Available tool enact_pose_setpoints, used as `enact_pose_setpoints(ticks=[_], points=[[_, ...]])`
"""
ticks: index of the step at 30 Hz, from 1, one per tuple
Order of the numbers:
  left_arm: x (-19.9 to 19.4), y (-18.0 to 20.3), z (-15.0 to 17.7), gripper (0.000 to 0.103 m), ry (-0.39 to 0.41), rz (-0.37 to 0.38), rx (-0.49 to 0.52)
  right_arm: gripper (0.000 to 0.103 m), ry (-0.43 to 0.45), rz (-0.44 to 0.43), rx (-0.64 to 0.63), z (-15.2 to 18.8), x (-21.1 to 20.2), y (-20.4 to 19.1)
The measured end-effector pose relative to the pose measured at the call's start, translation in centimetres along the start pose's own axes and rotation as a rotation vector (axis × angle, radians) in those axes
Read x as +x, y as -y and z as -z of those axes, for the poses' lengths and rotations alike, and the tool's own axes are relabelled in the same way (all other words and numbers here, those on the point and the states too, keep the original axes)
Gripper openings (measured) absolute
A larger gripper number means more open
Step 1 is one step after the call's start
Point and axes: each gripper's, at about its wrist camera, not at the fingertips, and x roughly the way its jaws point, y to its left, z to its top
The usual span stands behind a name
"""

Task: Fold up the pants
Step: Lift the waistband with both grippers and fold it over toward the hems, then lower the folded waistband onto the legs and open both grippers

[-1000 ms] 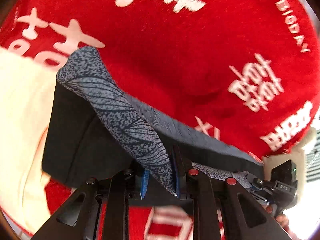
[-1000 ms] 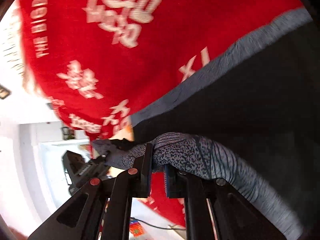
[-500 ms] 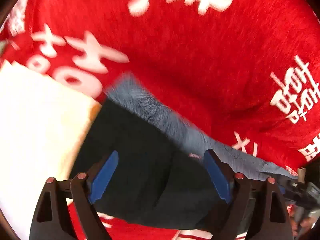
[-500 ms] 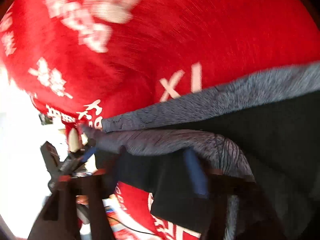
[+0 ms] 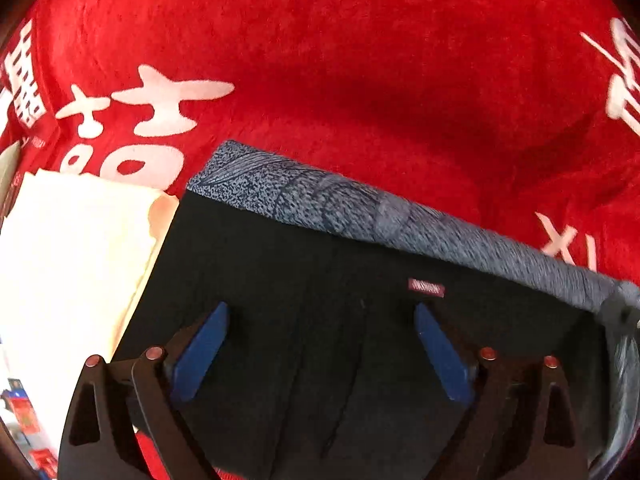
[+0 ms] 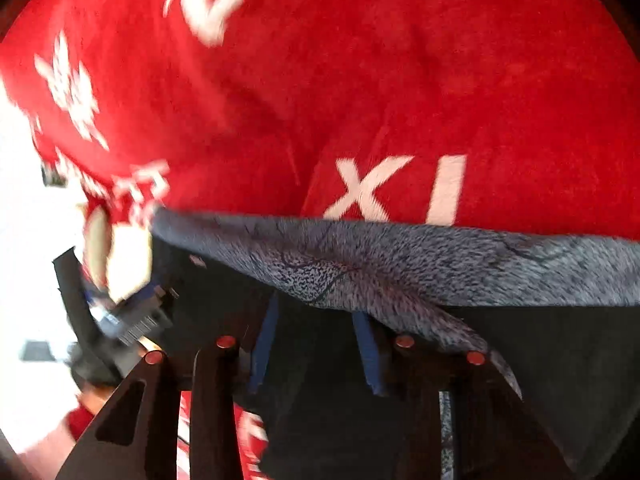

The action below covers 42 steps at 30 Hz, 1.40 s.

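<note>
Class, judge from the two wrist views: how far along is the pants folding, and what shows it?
Done: the black pants lie doubled on the red blanket, grey patterned waistband along the far edge. In hand: nothing; the left claw is open above the cloth, and the right claw looks open, the band draped over one finger. Left: possibly another fold and smoothing.

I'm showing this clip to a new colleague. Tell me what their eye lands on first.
The red blanket with big white lettering fills the upper part of both views. On it lie the black pants with a speckled grey waistband along the far edge. In the foreground the left gripper stands open over the black cloth, blue pads wide apart.
</note>
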Motion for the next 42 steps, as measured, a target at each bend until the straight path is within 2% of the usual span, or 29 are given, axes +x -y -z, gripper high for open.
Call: enact_pose_setpoints(ticks=[2,4,7,9,13,16,19,24,27,31,34,38,40,42], points=[[-1.1,0.2,0.6,0.094,-0.015,0.006,-0.002,0.049,0.034,-0.012,-0.014,0.8,-1.7,-0.2],[-2.5,0.7,1.6,0.094,-0.023,0.023,-0.005,0.064,0.072,0.008,-0.037,2.1,-3.6,-0.2],[-4.5,2.0,3.1,0.094,-0.034,0.032,0.01,0.066,0.089,0.027,-0.034,4.3,-5.9,0.5],[-5.5,3.4,4.6,0.094,-0.061,0.051,0.015,0.068,0.081,0.016,0.019,5.4,-7.3,1.5],[-7.8,6.6,7.8,0.094,-0.076,0.129,0.037,0.07,0.078,-0.051,0.229,8.2,-9.3,6.2],[-9.4,9.5,10.3,0.094,-0.079,0.156,0.094,0.07,0.129,-0.087,0.345,10.0,-10.5,7.8],[-10.5,10.8,11.8,0.094,-0.097,0.218,0.107,0.073,0.177,-0.081,0.396,11.6,-12.3,8.7],[-11.5,12.9,14.1,0.094,-0.087,0.254,0.179,0.075,0.242,-0.025,0.43,15.6,-15.5,10.0],[-11.8,13.1,15.8,0.094,-0.088,0.255,0.22,0.075,0.275,0.043,0.435,20.0,-17.1,10.5],[-12.0,12.6,18.0,0.094,-0.094,0.252,0.251,0.075,0.288,0.174,0.464,28.6,-18.7,11.8],[-12.2,12.2,19.9,0.094,-0.113,0.25,0.269,0.075,0.294,0.237,0.499,33.9,-19.4,12.9],[-12.5,12.1,22.6,0.094,-0.121,0.234,0.31,0.075,0.305,0.262,0.603,40.3,-18.9,15.7],[-12.6,12.2,23.5,0.094,-0.13,0.24,0.316,0.075,0.316,0.247,0.635,42.1,-18.3,16.8],[-12.6,12.6,24.1,0.094,-0.133,0.249,0.325,0.075,0.324,0.244,0.634,42.5,-17.8,17.4]])
